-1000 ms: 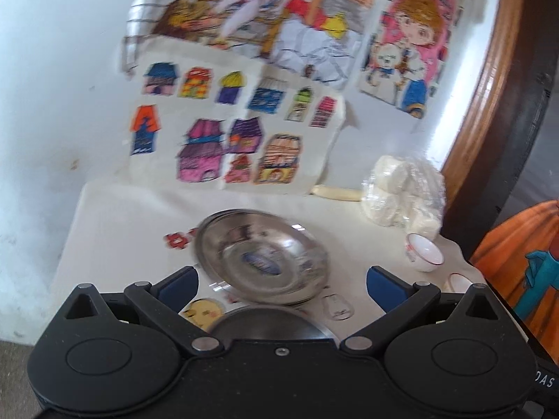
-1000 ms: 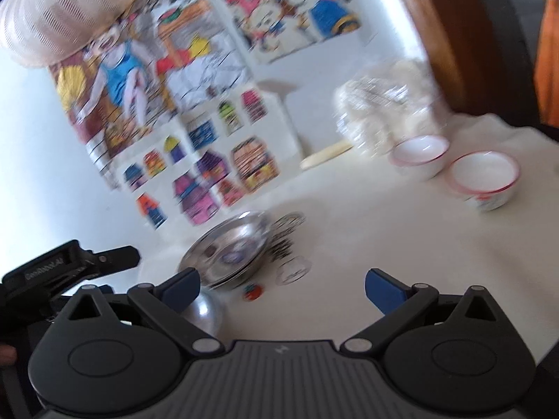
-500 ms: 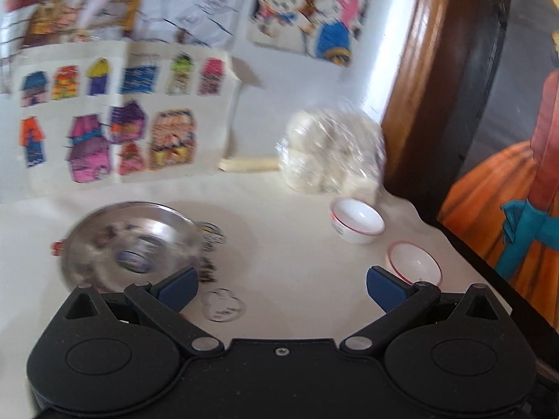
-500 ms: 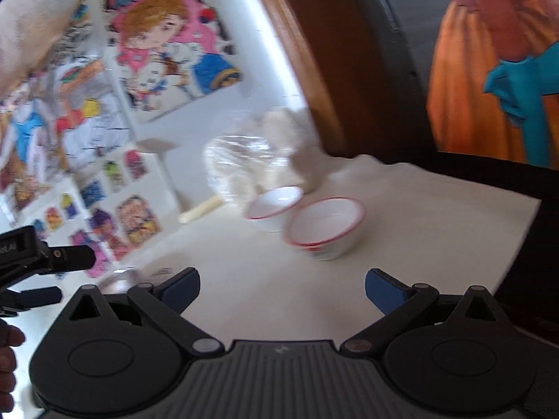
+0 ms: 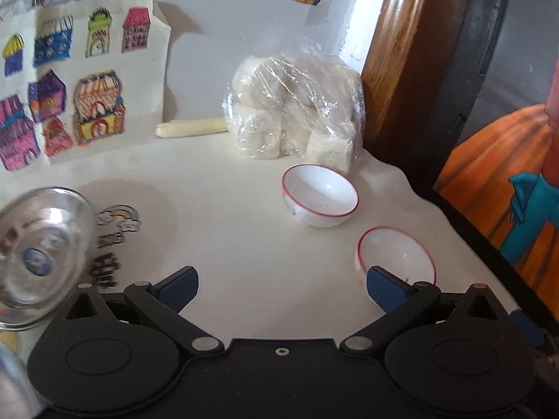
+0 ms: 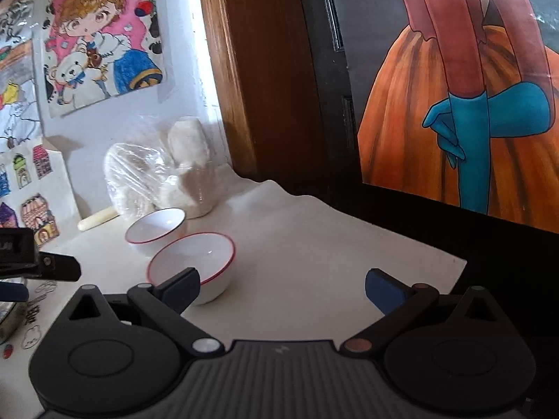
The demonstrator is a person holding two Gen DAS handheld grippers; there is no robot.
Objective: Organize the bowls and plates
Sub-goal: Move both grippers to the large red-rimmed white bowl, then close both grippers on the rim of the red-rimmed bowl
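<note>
Two bowls [image 5: 319, 195] [image 5: 396, 256] sit before the bag [image 5: 297, 101], steel plate [image 5: 38, 244] left.

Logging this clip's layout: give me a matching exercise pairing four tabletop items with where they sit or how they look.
Things:
1. steel plate
2. near red-rimmed bowl
3. far red-rimmed bowl
4. plastic bag of white rolls

Descriptions:
A. against the wall beside the wooden frame
B. just in front of the bag
C. far left in the left wrist view, shiny
D. closest to the table's right edge

Pairs: 1-C, 2-D, 3-B, 4-A
</note>
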